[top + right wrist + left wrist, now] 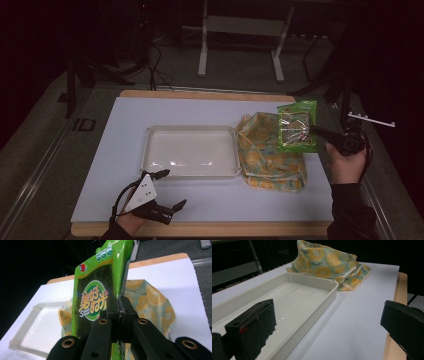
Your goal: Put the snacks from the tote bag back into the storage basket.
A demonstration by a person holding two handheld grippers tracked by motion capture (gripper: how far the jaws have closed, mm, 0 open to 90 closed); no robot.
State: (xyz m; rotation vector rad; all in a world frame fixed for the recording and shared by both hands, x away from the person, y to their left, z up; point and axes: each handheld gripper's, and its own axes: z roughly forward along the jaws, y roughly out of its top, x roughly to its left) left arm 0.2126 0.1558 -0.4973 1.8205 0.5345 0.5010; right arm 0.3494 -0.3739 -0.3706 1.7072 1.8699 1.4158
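A green seaweed snack packet [298, 126] [100, 287] hangs above the table, pinched at its edge by my right gripper [314, 129] [119, 305], whose jaws are shut on it. Under it lies a lemon-print cloth bag [267, 152] [152, 302] [327, 263], crumpled, at the right of the white mat. A white plastic tray [150, 150] [312, 281] [18, 340] rests empty in the middle. My left gripper [169, 189] [327, 325] stands open near the front left edge, beside the tray's front rim, with nothing between its fingers.
The white mat [125, 120] covers a wooden table [210, 229] whose edge shows at the front and back. Beyond the table are metal stand legs [202, 55] and cables on a grey floor. A white rail [372, 120] sits to the far right.
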